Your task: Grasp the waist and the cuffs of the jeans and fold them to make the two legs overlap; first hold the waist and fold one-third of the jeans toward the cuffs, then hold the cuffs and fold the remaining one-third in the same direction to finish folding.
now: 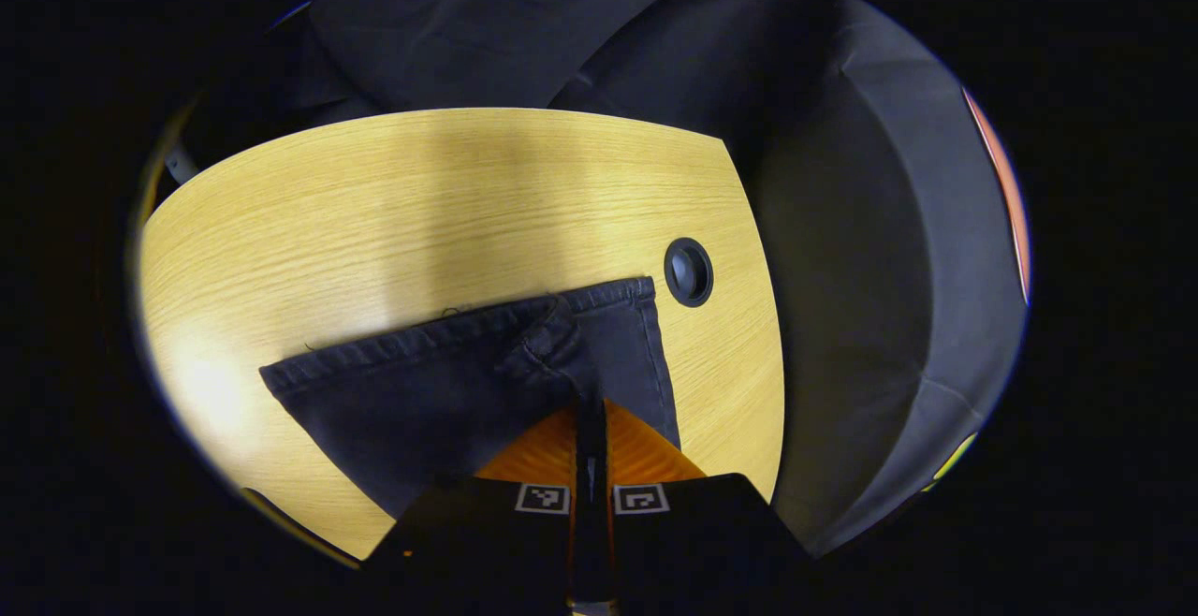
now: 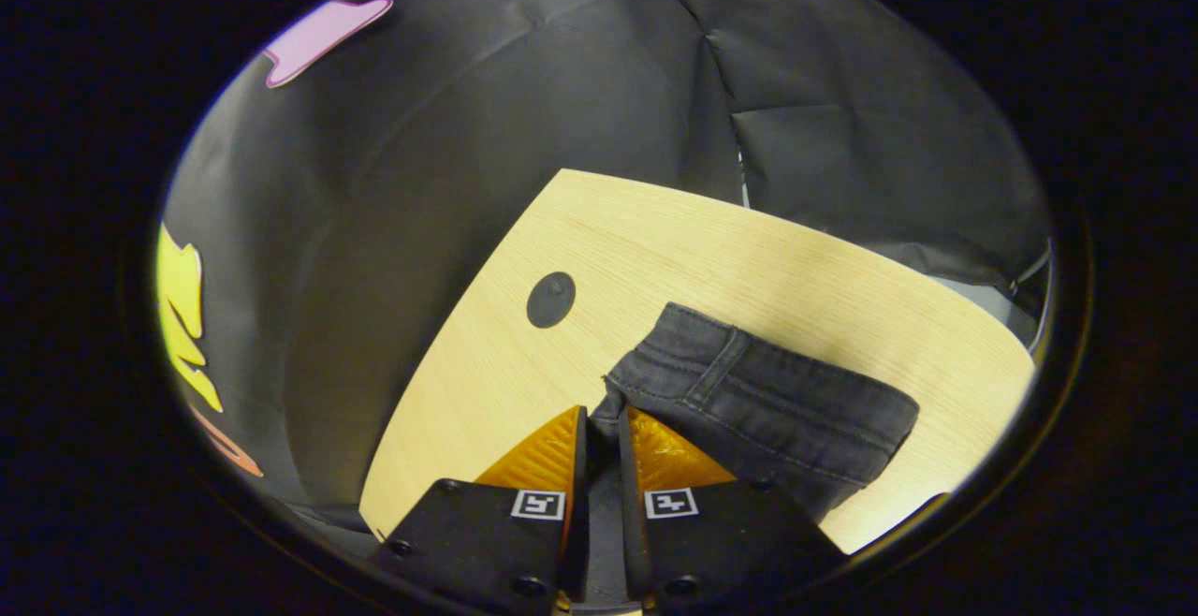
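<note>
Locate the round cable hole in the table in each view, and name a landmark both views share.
Left gripper view: cable hole right of centre, beside the jeans' upper right corner.
Right gripper view: cable hole left of centre, up and left of the jeans.
Shared landmark: the jeans on the wooden table.

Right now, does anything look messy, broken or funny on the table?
Nothing stands out. The jeans lie on the wooden table, the left gripper pinching one part and the right gripper pinching another. The round cable hole belongs to the table. No spills or damage show.
</note>
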Tool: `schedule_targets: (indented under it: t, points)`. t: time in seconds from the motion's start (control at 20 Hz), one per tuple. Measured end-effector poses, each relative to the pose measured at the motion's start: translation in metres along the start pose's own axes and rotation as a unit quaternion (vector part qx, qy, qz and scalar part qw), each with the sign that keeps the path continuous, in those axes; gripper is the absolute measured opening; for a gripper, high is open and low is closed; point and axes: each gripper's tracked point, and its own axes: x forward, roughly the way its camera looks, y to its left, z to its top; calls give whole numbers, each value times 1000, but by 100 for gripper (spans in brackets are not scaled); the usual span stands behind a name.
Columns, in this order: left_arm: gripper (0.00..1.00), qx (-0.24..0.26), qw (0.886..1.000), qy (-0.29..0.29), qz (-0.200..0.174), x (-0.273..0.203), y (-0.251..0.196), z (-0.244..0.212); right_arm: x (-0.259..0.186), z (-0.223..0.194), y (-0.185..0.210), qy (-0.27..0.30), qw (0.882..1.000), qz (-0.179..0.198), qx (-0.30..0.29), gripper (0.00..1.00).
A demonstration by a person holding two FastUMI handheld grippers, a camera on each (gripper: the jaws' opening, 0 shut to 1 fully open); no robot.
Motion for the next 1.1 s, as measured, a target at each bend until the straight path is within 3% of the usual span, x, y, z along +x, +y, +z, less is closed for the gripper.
schedule_targets:
  t: [0.15,0.2,0.3,0.4,0.5,0.6,0.8,1.1]
  points:
    - [6,14,1000,-8,-5,-7,-11,-5,1,-2,3,-5,1000,0,-9,17]
    - [0,19,1000,-14,-20,-14,-20,-6,1,-3,5,-6,1000,3,-12,24]
    - [50,31,997,-30,-59,-23,-51,-8,1,-8,22,-3,999,29,-15,53]
    - [100,63,995,-51,-59,-35,-64,-12,-1,-10,26,-9,999,29,-36,83]
    - [99,94,991,-68,-64,-53,-74,-18,-4,-11,31,-21,997,31,-64,99]
    - [99,129,983,-100,-83,-49,-76,-1,-9,-14,39,-32,995,40,-89,99]
    - [99,176,961,-149,-154,-126,-121,-11,-43,-14,57,-62,988,81,-118,98]
    - [99,264,915,-218,-215,-219,-150,-35,-105,-14,59,-88,979,116,-145,98]
